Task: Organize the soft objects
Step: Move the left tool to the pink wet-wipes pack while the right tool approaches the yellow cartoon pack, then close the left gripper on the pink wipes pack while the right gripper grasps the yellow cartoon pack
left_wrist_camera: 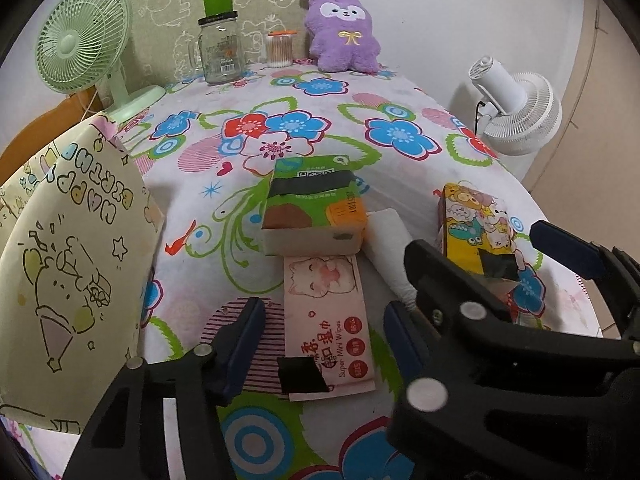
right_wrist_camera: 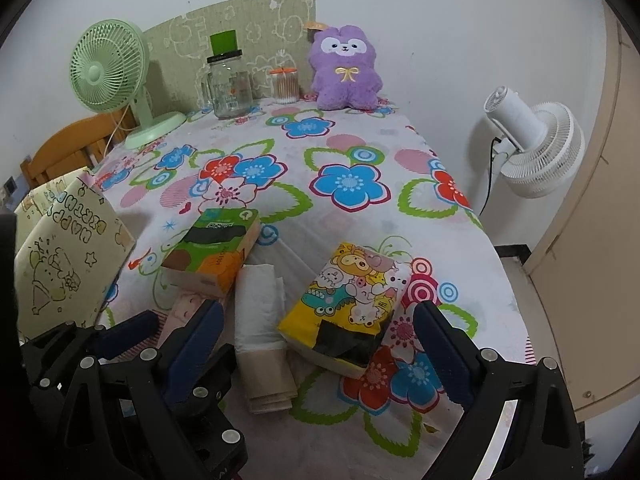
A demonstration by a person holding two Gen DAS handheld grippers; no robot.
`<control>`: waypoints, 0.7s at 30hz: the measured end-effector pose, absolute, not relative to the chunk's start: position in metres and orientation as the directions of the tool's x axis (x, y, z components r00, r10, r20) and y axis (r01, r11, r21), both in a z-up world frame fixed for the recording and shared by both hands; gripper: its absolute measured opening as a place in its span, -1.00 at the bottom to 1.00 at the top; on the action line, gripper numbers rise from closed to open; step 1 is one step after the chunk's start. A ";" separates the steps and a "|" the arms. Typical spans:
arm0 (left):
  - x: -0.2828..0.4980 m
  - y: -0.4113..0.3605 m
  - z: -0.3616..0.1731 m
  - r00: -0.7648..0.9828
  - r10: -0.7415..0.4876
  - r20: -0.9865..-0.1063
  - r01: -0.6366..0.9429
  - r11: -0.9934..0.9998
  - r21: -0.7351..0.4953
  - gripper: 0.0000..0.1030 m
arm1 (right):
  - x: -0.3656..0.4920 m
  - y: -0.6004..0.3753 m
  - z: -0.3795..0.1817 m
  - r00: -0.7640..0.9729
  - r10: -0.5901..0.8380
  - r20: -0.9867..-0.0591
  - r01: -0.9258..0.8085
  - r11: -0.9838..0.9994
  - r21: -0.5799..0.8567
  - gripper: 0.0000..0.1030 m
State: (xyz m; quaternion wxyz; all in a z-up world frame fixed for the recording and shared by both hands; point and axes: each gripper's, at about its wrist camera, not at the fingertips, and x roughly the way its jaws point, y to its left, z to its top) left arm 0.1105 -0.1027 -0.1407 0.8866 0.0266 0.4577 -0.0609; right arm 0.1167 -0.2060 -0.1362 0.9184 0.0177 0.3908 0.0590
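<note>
On the flowered tablecloth lie a green tissue pack (left_wrist_camera: 314, 208) (right_wrist_camera: 214, 254), a pink wet-wipes pack (left_wrist_camera: 328, 320), a folded white tissue stack (left_wrist_camera: 390, 248) (right_wrist_camera: 260, 320) and a yellow cartoon tissue pack (left_wrist_camera: 480, 228) (right_wrist_camera: 348, 312). My left gripper (left_wrist_camera: 324, 350) is open, its fingers either side of the pink pack's near end. My right gripper (right_wrist_camera: 324, 360) is open, straddling the near end of the yellow pack; it also shows in the left wrist view (left_wrist_camera: 492, 256). A cream paper gift bag (left_wrist_camera: 68, 264) (right_wrist_camera: 64, 268) stands at the left.
At the table's far edge stand a green desk fan (left_wrist_camera: 84, 44), a glass jar (left_wrist_camera: 220, 48), a cotton-swab box (left_wrist_camera: 280, 49) and a purple plush toy (left_wrist_camera: 344, 34). A white floor fan (left_wrist_camera: 516, 112) stands off the right edge. A wooden chair (right_wrist_camera: 68, 144) is at the left.
</note>
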 end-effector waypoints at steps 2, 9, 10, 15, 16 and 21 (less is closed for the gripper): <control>0.110 -0.104 -0.140 0.573 -0.087 -0.815 0.138 0.990 -0.008 0.07 | 0.118 -0.206 -0.137 0.687 0.122 -0.716 -0.093 0.992 0.080 0.89; 0.112 -0.109 -0.139 0.567 -0.087 -0.819 0.145 0.989 -0.005 -0.15 | 0.122 -0.211 -0.137 0.701 0.087 -0.708 -0.062 0.996 0.062 0.89; 0.112 -0.109 -0.139 0.567 -0.086 -0.819 0.143 0.990 -0.005 -0.15 | 0.123 -0.211 -0.137 0.700 0.089 -0.708 -0.061 0.996 0.065 0.89; 0.112 -0.109 -0.139 0.570 -0.080 -0.818 0.144 0.990 0.004 -0.16 | 0.127 -0.215 -0.143 0.669 0.102 -0.736 -0.048 0.994 0.094 0.61; 0.111 -0.110 -0.139 0.572 -0.076 -0.817 0.145 0.989 0.009 -0.16 | 0.129 -0.216 -0.146 0.657 0.101 -0.747 -0.041 0.994 0.099 0.55; 0.111 -0.111 -0.139 0.577 -0.069 -0.814 0.149 0.989 0.022 -0.16 | 0.131 -0.220 -0.155 0.623 0.134 -0.770 -0.021 0.988 0.155 0.33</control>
